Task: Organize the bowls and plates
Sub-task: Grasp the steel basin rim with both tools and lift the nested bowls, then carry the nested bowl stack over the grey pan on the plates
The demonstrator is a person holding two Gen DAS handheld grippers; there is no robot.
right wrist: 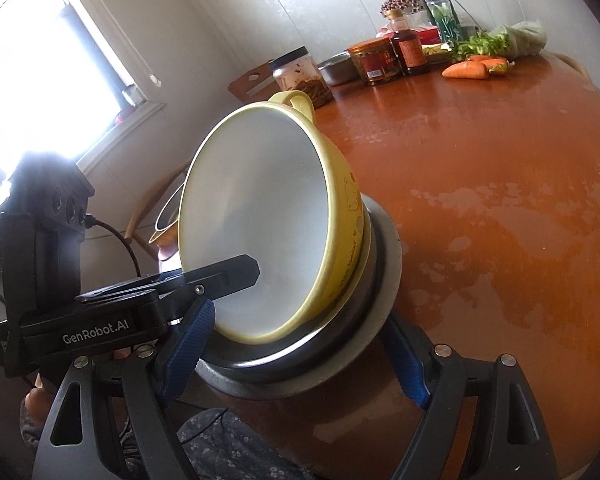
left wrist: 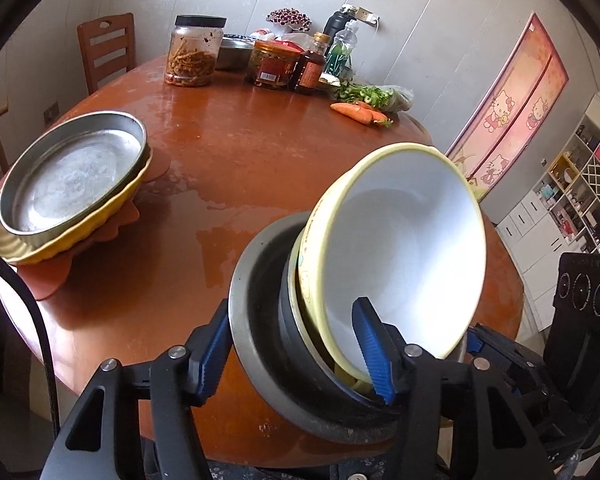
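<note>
A stack of bowls is held tilted above the near table edge: a yellow bowl with a white inside [left wrist: 404,248] [right wrist: 260,216] nested in a dark bowl and a steel bowl [left wrist: 256,320] [right wrist: 384,284]. My left gripper [left wrist: 296,352] is shut on the stack's rim, one finger inside the yellow bowl, one outside the steel bowl. My right gripper [right wrist: 296,344] is shut on the same stack from the other side. A steel plate [left wrist: 76,176] lies in a yellow dish [left wrist: 84,224] on an orange mat at the table's left.
The round brown table [left wrist: 260,152] holds jars, bottles, a steel basin [left wrist: 232,54], greens and carrots [left wrist: 360,114] at the far edge. A wooden chair [left wrist: 108,48] stands behind it. A window is at left in the right wrist view.
</note>
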